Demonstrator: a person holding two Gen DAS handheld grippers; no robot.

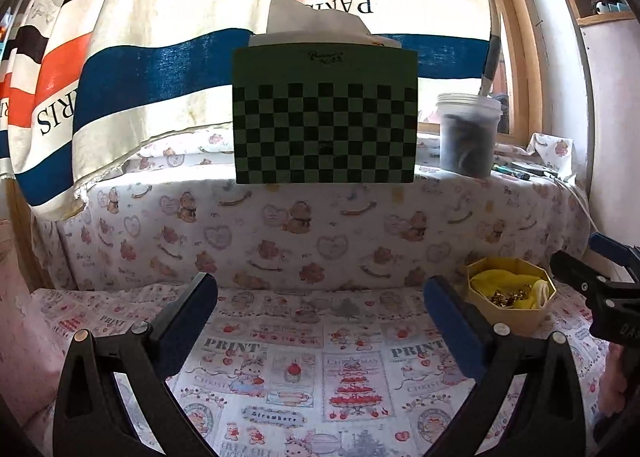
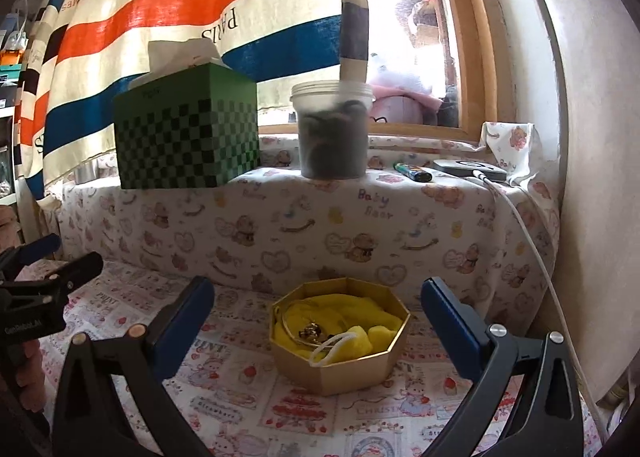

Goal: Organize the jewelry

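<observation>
Both the left gripper (image 1: 320, 297) and right gripper (image 2: 318, 299) gape wide and empty, so sorting looks unstarted; the gold box (image 2: 340, 371) of jewelry (image 2: 310, 333), low centre of the right view, needs reaching next

- The striped red, blue, black and cream hanging cloth (image 2: 168, 17) reads "PARIS", mirrored, at upper centre of the right wrist view.
- The white cartoon-patterned tablecloth (image 1: 304, 361) shows "PRINT" twice, "CHRISTMAS" and "Strawbere", low in the left wrist view.
- The white teddy-bear-print ledge cover (image 2: 376, 225) reads "Baby Bear" at centre right.
- The green checkered tissue box (image 1: 325, 117) carries a small logo, too tiny to read.
</observation>
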